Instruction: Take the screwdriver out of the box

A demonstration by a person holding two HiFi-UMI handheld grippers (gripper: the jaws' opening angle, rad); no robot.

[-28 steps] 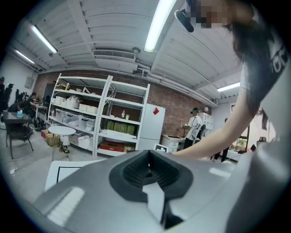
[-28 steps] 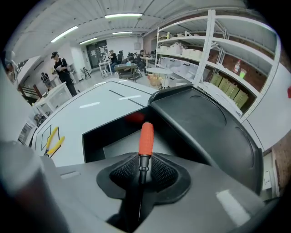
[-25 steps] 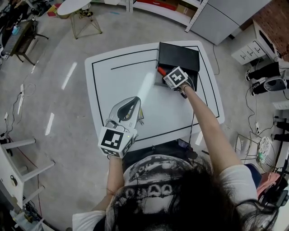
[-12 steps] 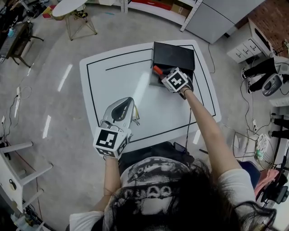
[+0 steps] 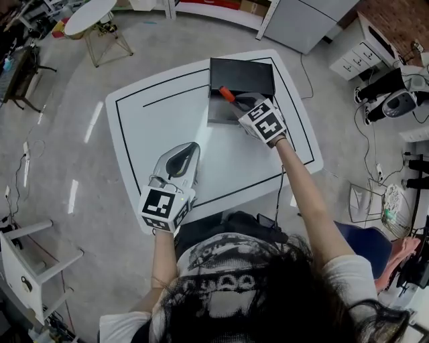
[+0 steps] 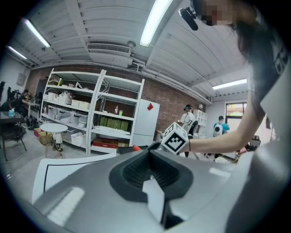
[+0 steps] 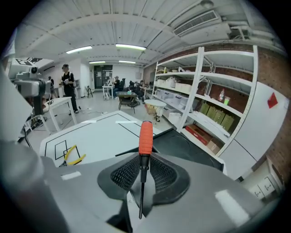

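Note:
The screwdriver [image 7: 145,136], orange-handled with a thin dark shaft, stands up between the pads of my right gripper [image 7: 142,176], which is shut on the shaft. In the head view its orange handle [image 5: 226,94] sticks out of my right gripper [image 5: 249,107] above the open black box [image 5: 241,70] at the far side of the white table [image 5: 161,114]. My left gripper [image 5: 179,161] hovers over the table's near left part, apart from the box. Its jaws [image 6: 152,175] look shut with nothing in them.
Yellow-handled pliers [image 7: 72,156] lie on the table inside a small marked square. A round white side table [image 5: 90,15] stands far left, with cabinets and shelves [image 5: 301,20] behind the table. Cables and equipment [image 5: 395,104] crowd the floor at right.
My right gripper has lifted up and tilted, bringing the screwdriver out of the box. My left gripper has shifted slightly over the table's near side.

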